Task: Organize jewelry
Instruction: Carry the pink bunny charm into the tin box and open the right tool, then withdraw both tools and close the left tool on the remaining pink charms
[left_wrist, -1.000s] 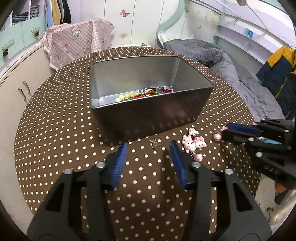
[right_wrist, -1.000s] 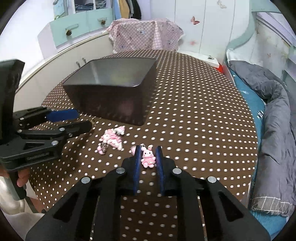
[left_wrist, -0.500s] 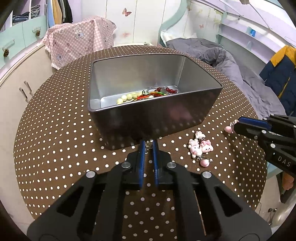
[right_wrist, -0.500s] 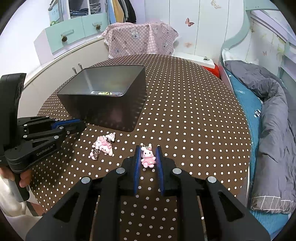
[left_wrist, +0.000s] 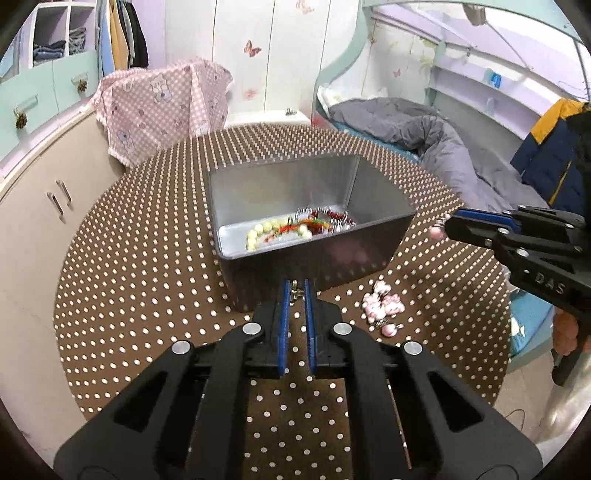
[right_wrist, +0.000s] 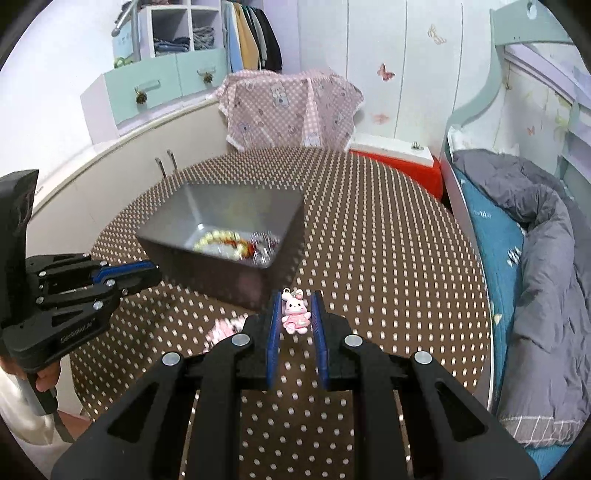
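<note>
One grey metal bin (left_wrist: 258, 184) stands on one round table under a brown polka-dot cloth (left_wrist: 147, 258). Two handheld grippers are in view.

The left gripper (left_wrist: 295, 291) has its two blue pads (left_wrist: 283, 314) drawn together on one small metallic trinket (left_wrist: 294, 293), too small to identify further. It is held just short of the bin's near wall, at 12 o'clock from the pads.

The right gripper (right_wrist: 294, 314) is clamped on one pink bunny charm (right_wrist: 294, 314); the charm sits upright between the pads, its loop end pointing toward the bin.

The bin's contents are motion-blurred in both views. One strand of pale yellow-green beads (left_wrist: 258, 230) can be counted; the red and dark pieces (left_wrist: 325, 221) beside it cannot be told apart or counted.

One cluster of pink charms (left_wrist: 382, 304) lies on the cloth at 3 o'clock from the left gripper's tips, near the bin's right corner. The number of pieces in it cannot be told.

The left wrist view alone shows that cluster clearly, plus the right gripper side-on at 3 o'clock with a pink piece at its tip. The right wrist view shows the cluster only as a pink blur behind its own fingers. It alone shows the bunny's shape, and the left gripper side-on at 9 o'clock with part of the hand (right_wrist: 46, 380) on its handle.
</note>
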